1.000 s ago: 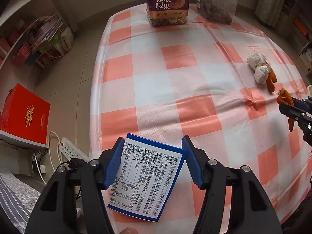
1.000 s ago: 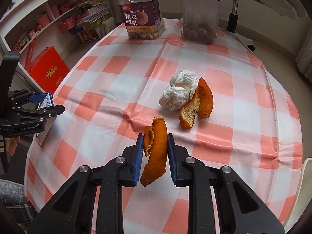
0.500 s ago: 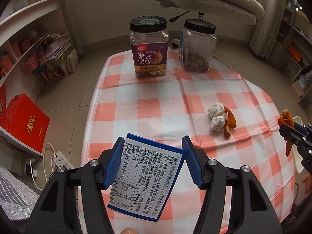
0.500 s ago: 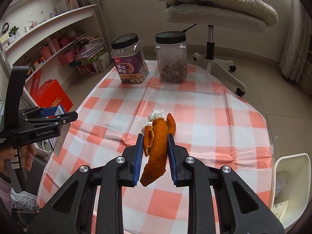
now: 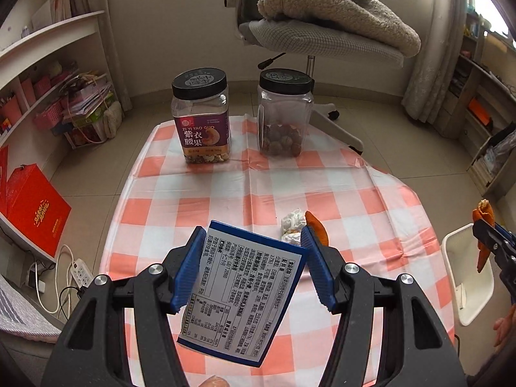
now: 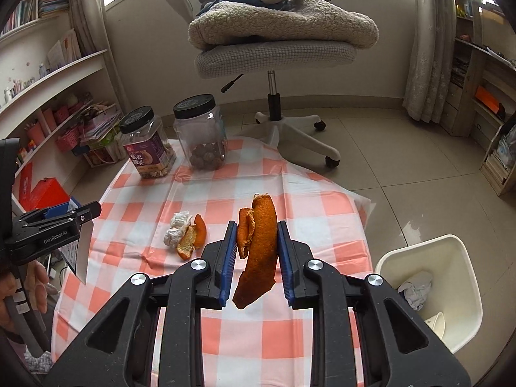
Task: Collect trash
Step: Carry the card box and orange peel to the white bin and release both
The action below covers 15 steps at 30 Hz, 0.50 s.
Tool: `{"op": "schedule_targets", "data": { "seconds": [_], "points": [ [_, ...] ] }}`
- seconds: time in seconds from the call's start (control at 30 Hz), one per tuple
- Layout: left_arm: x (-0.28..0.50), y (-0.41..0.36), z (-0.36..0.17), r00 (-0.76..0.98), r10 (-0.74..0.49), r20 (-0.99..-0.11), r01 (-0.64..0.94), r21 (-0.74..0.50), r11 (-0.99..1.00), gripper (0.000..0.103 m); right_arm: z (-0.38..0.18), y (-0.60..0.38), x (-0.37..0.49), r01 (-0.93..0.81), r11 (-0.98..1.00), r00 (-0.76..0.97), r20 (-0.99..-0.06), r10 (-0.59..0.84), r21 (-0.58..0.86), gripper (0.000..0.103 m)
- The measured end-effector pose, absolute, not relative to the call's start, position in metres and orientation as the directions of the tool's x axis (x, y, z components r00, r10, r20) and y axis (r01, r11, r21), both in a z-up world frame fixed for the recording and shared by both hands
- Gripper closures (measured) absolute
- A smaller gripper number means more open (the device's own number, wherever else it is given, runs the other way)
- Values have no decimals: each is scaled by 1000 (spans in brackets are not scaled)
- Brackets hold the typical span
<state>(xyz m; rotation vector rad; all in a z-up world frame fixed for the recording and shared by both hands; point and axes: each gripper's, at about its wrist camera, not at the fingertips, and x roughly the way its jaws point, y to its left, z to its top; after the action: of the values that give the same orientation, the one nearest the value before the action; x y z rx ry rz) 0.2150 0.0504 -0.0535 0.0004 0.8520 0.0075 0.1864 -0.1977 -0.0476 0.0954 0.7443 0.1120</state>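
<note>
Both claws loaded and held above the bench, with the carry to the bin as the step in hand.

The right claw (image 6: 254, 251) is clamped on a strip of orange peel (image 6: 258, 251), which hangs with its long axis near vertical, curled top pointing up and away, loose tail drooping below the pads. The left claw (image 5: 254, 271) grips a blue-edged packet (image 5: 242, 293) across its width; its long axis runs away from the camera, tilted, printed label facing up. The white bin (image 6: 451, 254) stands on the floor just off the bench's (image 6: 322, 206) right edge, with paper already inside. By my reading, the next move is to swing the peel right over the bin's mouth and release, then bring the packet across. A tissue wad (image 6: 175, 230) and more peel (image 6: 193, 237) lie on the cloth, not yet collected.
</note>
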Motion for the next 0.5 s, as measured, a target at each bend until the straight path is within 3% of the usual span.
{"op": "schedule_targets", "data": {
  "seconds": [0.5],
  "points": [
    [224, -28, -59, 654, -86, -751, 56, -65, 996, 43, -42, -304, 171, 186, 979, 747, -659, -86, 83, 77]
  ]
}}
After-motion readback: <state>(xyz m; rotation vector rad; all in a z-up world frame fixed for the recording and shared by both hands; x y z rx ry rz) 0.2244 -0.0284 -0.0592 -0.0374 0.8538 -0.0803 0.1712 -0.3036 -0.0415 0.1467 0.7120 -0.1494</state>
